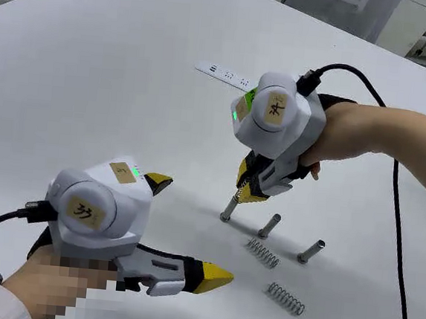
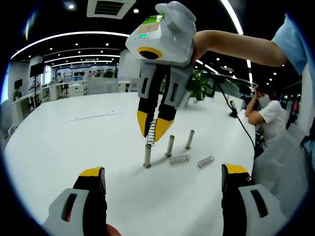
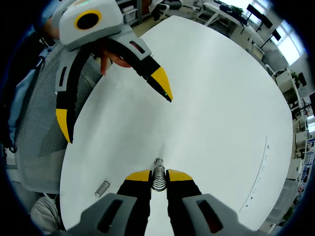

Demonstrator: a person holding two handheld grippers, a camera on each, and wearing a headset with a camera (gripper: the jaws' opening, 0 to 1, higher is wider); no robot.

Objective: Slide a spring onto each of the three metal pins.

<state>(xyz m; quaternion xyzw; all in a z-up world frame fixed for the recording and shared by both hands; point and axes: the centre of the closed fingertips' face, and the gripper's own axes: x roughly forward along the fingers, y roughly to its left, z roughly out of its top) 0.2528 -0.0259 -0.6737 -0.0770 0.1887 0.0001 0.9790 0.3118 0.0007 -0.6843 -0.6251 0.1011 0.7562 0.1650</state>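
A broad white table (image 1: 94, 67) stood in an open office lit by ceiling lights, and a white power strip (image 1: 224, 75) lay on its far part. At the lower left of the head view the left gripper (image 1: 188, 228) was held over the table, its yellow-tipped jaws spread wide with nothing between them; its own view showed the same broad gap. To its right the left pin (image 1: 229, 208) stood upright on the table. Directly above it the right gripper (image 1: 251, 189) pointed downward, its jaws drawn narrow and pinching the first spring (image 2: 151, 132). In the left gripper view that spring hung roughly upright with its lower end at the pin's top; whether it sat over the tip could not be told. The right gripper view looked down along the coils, with the pin's round top just beyond them. Further right stood the middle pin (image 1: 269, 226) and the right pin (image 1: 310, 251), both upright and bare. A second spring (image 1: 262, 253) lay flat just in front of the middle pin, and a third spring (image 1: 286, 299) lay nearer the person, apart from it. A black cable (image 1: 398, 220) ran from the right gripper down the right side.
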